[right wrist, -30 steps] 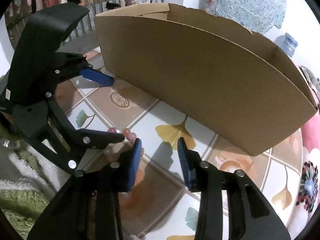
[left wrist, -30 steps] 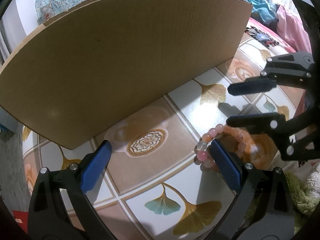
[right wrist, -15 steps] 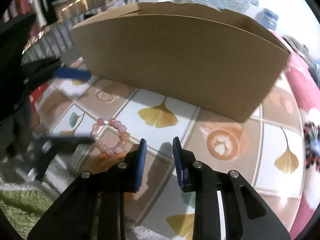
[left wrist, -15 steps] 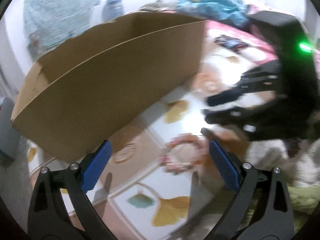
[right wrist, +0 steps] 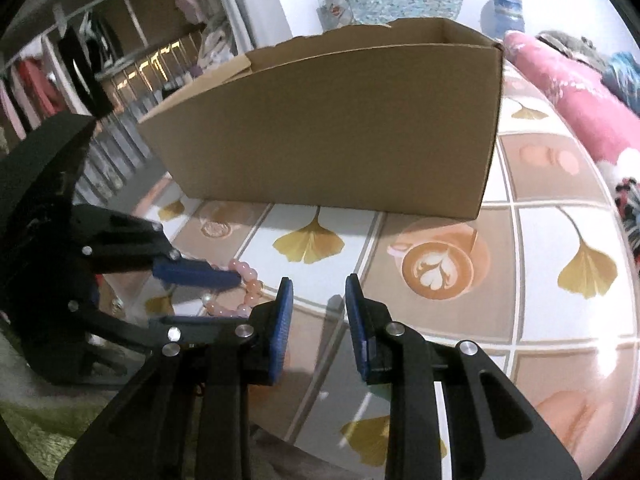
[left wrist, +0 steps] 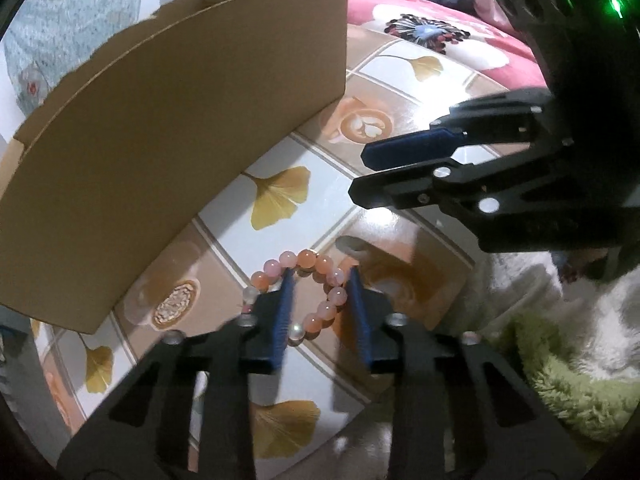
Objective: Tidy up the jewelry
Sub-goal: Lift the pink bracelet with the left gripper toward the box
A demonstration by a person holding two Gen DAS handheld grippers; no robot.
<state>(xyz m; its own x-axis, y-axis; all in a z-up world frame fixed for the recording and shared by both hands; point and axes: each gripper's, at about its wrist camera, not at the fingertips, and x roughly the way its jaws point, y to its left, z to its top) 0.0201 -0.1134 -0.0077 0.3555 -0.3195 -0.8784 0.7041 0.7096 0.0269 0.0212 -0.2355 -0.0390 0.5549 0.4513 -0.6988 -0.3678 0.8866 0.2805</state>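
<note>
The bead bracelet (left wrist: 298, 292) lies flat on the desk (left wrist: 404, 72), at 6 o'clock of the cardboard box (left wrist: 172, 120). The left gripper (left wrist: 320, 292) has narrow jaws straddling its right side without clamping it; the right gripper (right wrist: 318, 312), jaws narrow, holds nothing. It looks light, floppy and slippery, so pinch one bead section.

Left gripper (left wrist: 320, 280), right gripper (right wrist: 316, 292): black plastic frames, blue ribbed pads, silver screws; green LED on right.
</note>
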